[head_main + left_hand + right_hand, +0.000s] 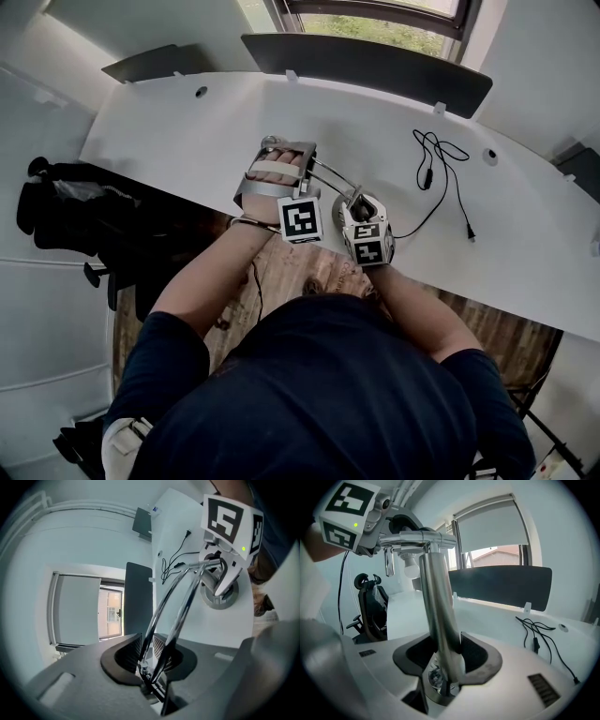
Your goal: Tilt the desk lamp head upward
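A chrome desk lamp stands on the white desk (178, 131). Its round base (219, 597) and upright post (436, 602) are near the desk's front edge. Two thin chrome arms (173, 592) run from the post to the lamp head, whose white bulb (411, 567) shows in the right gripper view. My left gripper (284, 148) is at the head end. The two arms pass between its jaws (146, 656), and a sliver of light shows beside them, so it is open. My right gripper (357, 200) is shut on the post (443, 656) just above the base.
A loose black cable (441, 178) lies on the desk to the right. A dark partition panel (366, 61) runs along the desk's far edge, below a window. A black office chair (75, 211) stands at the left. The desk's front edge is right at my wrists.
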`<state>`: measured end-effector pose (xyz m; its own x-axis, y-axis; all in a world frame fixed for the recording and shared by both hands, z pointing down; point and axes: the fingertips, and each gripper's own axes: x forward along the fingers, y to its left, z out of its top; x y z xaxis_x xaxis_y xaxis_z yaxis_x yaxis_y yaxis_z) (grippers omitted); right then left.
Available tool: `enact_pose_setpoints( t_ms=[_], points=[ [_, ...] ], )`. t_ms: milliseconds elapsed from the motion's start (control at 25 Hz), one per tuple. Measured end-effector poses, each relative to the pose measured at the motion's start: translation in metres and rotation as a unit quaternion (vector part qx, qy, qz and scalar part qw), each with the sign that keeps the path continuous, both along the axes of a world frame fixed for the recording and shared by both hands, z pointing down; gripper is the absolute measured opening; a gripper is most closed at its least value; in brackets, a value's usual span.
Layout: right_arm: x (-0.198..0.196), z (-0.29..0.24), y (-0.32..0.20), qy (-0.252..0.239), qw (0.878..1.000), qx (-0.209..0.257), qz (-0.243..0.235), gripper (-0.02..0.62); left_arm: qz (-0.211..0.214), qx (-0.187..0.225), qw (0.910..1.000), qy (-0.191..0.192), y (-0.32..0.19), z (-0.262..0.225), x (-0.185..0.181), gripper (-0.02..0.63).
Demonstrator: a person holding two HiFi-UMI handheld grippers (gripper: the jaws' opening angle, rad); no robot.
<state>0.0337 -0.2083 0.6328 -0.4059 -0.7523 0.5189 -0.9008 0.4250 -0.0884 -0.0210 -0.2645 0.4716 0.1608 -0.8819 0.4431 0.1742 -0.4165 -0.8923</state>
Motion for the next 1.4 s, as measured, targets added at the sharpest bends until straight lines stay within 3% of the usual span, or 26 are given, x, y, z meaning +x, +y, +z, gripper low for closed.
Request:
enact_pose_setpoints(
  t_ms=[280, 480, 920, 1080, 1400],
  points=[
    [0.001, -0.002, 0.000, -0.006, 1.000, 0.002, 0.002, 0.170, 0.002, -0.006, 0.9984, -0.057, 0.004, -0.007, 0.009, 0.089],
    [-0.001, -0.003, 0.001, 0.001, 1.000, 0.004, 0.006, 0.170, -0.003, -0.009, 0.9970, -0.077, 0.008, -0.013, 0.014, 0.094],
    [-0.012, 0.001, 0.005, 0.035, 0.998, -0.002, -0.044, 0.175, -0.035, -0.015, 0.9964, -0.075, 0.006, -0.003, -0.010, 0.100],
    [-0.013, 0.003, 0.005, 0.049, 0.998, -0.004, -0.049, 0.175, -0.039, -0.013, 0.9975, -0.057, 0.006, -0.003, -0.014, 0.101],
    [-0.013, 0.000, 0.010, 0.061, 0.996, -0.014, -0.057, 0.175, -0.021, -0.012, 0.9975, -0.066, 0.016, -0.005, -0.024, 0.136]
  ],
)
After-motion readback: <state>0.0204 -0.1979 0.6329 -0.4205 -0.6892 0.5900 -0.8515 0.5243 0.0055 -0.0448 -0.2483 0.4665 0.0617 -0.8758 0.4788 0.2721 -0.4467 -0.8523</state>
